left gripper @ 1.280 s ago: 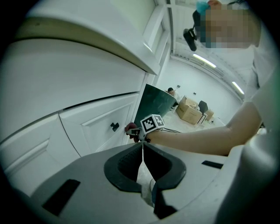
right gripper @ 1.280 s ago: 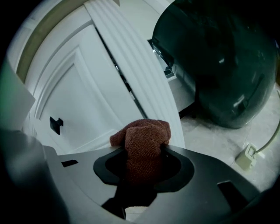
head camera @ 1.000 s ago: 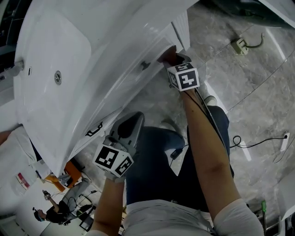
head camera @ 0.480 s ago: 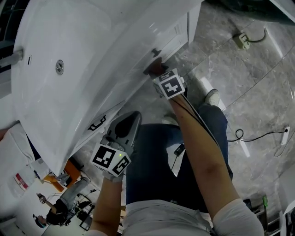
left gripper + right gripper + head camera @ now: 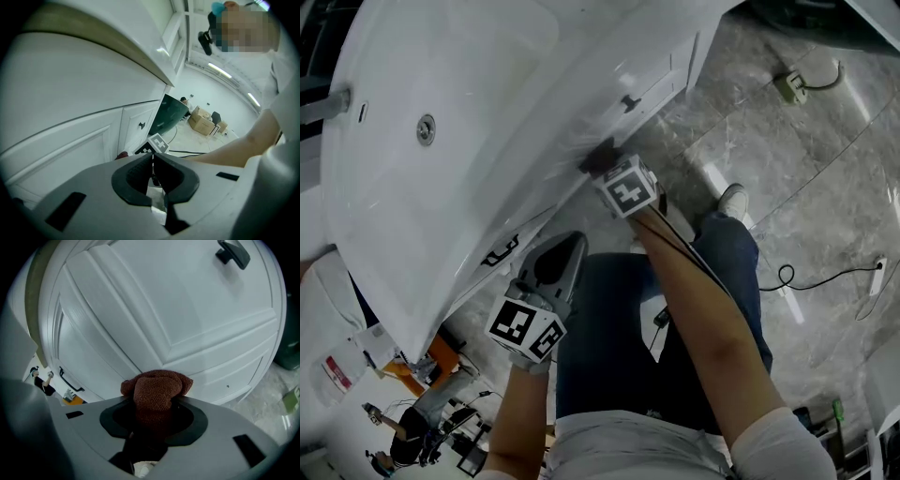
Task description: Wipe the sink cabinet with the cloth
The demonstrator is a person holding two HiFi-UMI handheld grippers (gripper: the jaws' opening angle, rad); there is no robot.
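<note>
Under the white sink (image 5: 478, 84) the white cabinet front (image 5: 652, 80) slopes away from me. A brown cloth (image 5: 597, 157) is pressed against that front, and my right gripper (image 5: 604, 163) is shut on it. In the right gripper view the bunched cloth (image 5: 157, 387) sits between the jaws, against a panelled door (image 5: 178, 310) with a dark knob (image 5: 233, 254). My left gripper (image 5: 570, 242) hangs lower, near my knee, away from the cabinet. In the left gripper view my left gripper (image 5: 152, 157) is shut with nothing in it, and the right gripper's marker cube (image 5: 158, 142) shows beyond it.
A black handle (image 5: 500, 252) sits on the lower cabinet door. Marble floor with a socket box (image 5: 787, 88) and cables (image 5: 792, 277) lies to the right. My jeans-clad legs (image 5: 619, 328) and shoe (image 5: 732, 199) are below. Cardboard boxes (image 5: 203, 120) stand far off.
My right gripper has slid the cloth leftward and down along the cabinet front, away from the knob. The left gripper has barely moved.
</note>
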